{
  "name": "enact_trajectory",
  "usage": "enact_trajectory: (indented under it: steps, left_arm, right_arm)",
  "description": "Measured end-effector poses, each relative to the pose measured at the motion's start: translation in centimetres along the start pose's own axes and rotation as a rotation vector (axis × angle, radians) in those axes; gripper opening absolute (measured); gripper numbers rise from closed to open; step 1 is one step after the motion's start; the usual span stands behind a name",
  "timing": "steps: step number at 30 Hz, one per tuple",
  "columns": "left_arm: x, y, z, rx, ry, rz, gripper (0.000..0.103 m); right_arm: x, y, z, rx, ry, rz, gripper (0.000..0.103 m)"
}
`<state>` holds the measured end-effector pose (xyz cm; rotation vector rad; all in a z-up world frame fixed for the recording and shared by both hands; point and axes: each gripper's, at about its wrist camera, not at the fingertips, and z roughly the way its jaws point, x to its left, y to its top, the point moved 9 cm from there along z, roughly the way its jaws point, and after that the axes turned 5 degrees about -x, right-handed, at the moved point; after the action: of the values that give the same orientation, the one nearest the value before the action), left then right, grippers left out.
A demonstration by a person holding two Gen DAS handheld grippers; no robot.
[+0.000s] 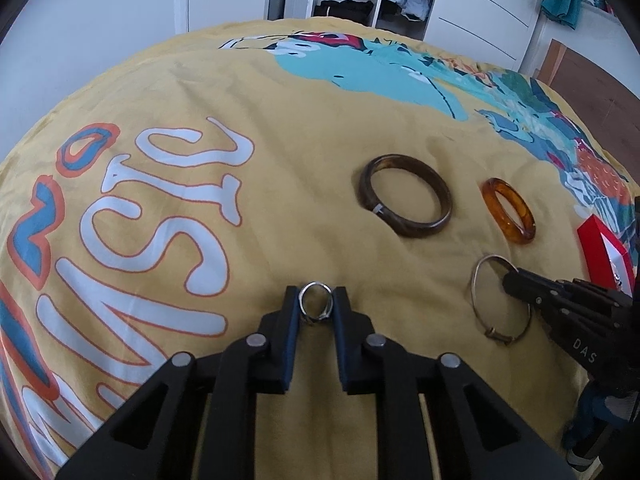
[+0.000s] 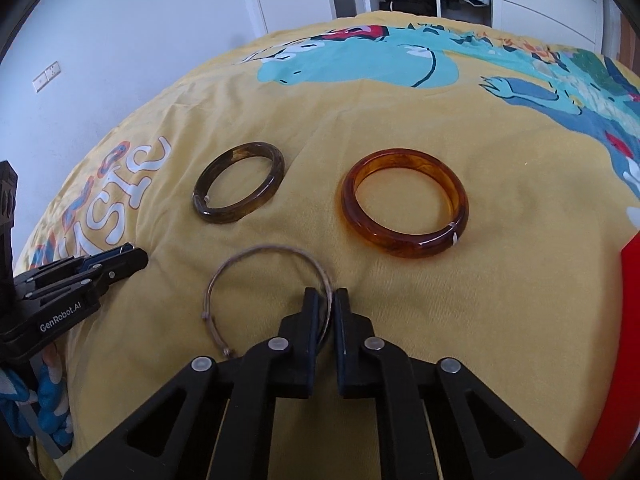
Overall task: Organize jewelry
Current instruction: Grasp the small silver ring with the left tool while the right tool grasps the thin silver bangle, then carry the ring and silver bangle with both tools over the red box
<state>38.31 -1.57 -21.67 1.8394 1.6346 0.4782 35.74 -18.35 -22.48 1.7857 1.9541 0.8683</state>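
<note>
left gripper point(image 1: 316, 307) jaws pinched small silver ring point(image 1: 315, 304) above bed point(image 1: 280, 208) | right gripper point(image 2: 325, 307) jaws clamped wire bangle point(image 2: 256, 280) lying on bed | step: pickup | next likely: carry both to red box point(image 1: 600, 248)

"GenRobot.AI" on left hand-held gripper point(image 2: 132, 258), "DAS" on right hand-held gripper point(image 1: 510, 280)

- The left gripper point(image 1: 316, 300) pinches a small silver ring point(image 1: 316, 303) over the yellow bedspread point(image 1: 280, 128).
- Right of the ring, the right gripper point(image 1: 510, 278) clamps a thin metal bangle point(image 1: 478, 300).
- Beyond the ring lie a dark brown bangle point(image 1: 436, 220) and an amber bangle point(image 1: 494, 200).
</note>
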Motion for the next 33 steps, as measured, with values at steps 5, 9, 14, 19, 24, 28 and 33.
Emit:
enact_trajectory:
  steps: [5,9,14,19,24,28,33]
  left_arm:
    - [-0.4,0.4,-1.5,-0.01,-0.026,-0.005,0.015]
    - [-1.1,0.6,-2.9,-0.016,-0.049,-0.008,0.015]
    - [-1.7,0.9,-5.3,-0.034,-0.059,-0.005,0.015]
    - [-2.4,1.2,-8.4,-0.064,-0.066,0.01,0.015]
    - [-3.1,1.4,-12.2,-0.102,-0.078,0.026,0.015]
    - [-4.3,1.6,-15.0,-0.132,-0.092,0.042,0.015]
    - [-7.2,1.5,-17.7,-0.152,-0.128,0.073,0.015]
  right_arm:
    - [0.3,0.1,-1.5,-0.002,-0.03,-0.032,0.005]
    - [0.4,0.0,-3.3,-0.01,-0.046,-0.04,0.005]
    - [0.7,-0.1,-6.0,-0.025,-0.066,-0.052,0.005]
    - [0.9,-0.2,-9.1,-0.04,-0.09,-0.063,0.005]
    - [1.3,0.0,-12.7,-0.07,-0.115,-0.076,0.005]
    - [1.2,0.2,-16.0,-0.102,-0.136,-0.07,0.005]
    - [-0.2,0.3,-20.8,-0.154,-0.177,-0.053,0.005]
